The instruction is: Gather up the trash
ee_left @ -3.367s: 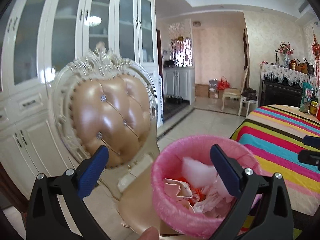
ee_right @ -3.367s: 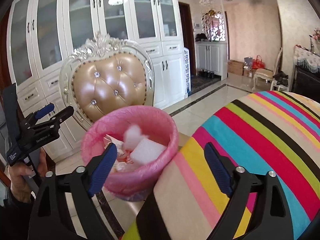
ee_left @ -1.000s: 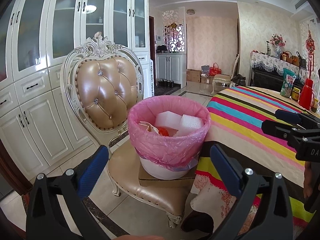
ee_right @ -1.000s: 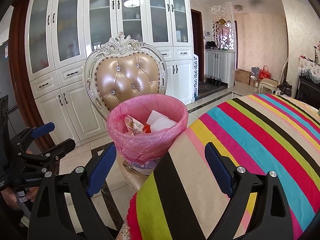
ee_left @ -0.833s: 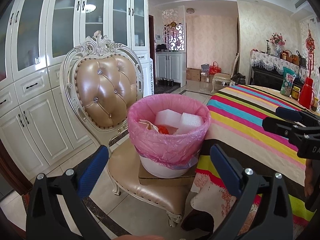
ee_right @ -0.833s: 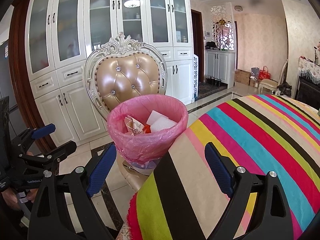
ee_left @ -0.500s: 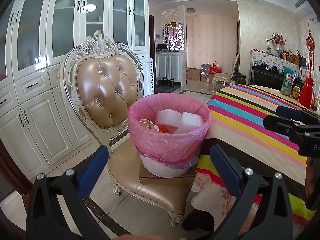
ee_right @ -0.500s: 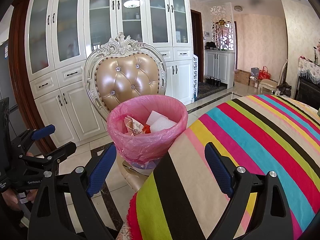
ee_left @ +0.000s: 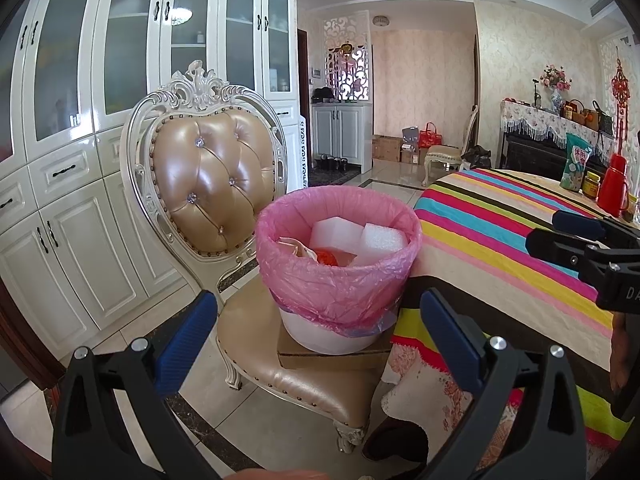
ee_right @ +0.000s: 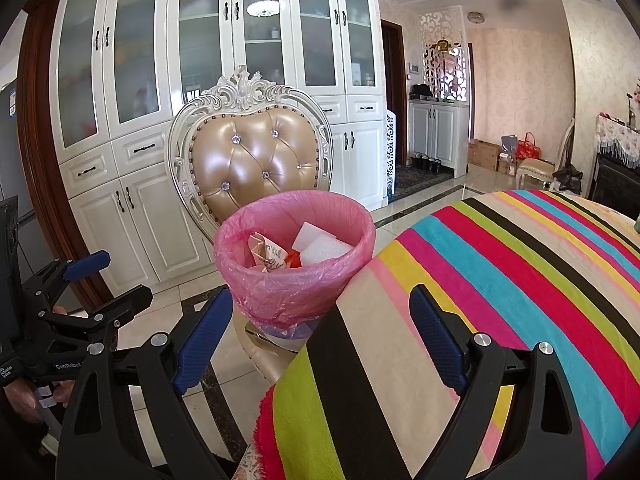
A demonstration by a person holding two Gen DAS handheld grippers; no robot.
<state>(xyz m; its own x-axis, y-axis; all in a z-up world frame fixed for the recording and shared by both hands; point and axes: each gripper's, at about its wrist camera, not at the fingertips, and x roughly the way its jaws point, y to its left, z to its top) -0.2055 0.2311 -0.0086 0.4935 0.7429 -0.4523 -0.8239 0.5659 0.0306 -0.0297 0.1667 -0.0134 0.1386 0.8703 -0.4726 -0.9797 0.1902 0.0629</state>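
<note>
Bin (ee_left: 340, 276), lined with a pink bag, is seen standing on a flat cardboard piece (ee_left: 332, 354) on the seat of the tufted chair (ee_left: 208, 184), just beside the edge of the desk (ee_right: 500, 280) with its striped cloth. Trash is already held inside: two white foam blocks (ee_left: 360, 236), a crumpled printed wrapper (ee_right: 266, 256) and something small and red-orange (ee_left: 325, 257).

Left gripper (ee_left: 318, 328): jaws spread wide, nothing held between them. Right gripper (ee_right: 320, 330): jaws likewise released and empty. Both are held well back from the bin, apart from it.

Progress, as judged: collection appears largely or wholly done. No loose trash is visible on the part of the desk or floor shown. Whether anything is left elsewhere cannot be told.

View differences:
- Left wrist view: the bin's white base, the cardboard and the chair seat and legs are shown; at the far end of the desk a snack bag (ee_left: 576, 162), a jar (ee_left: 592, 186) and a red flask (ee_left: 613, 186) are seen, all standing. The right gripper appears at the right edge.
- Right wrist view: the bin's base is hidden by the desk edge; the wrapper is shown more plainly. The left gripper, with the hand (ee_right: 24, 398) holding it, is seen at lower left.
</note>
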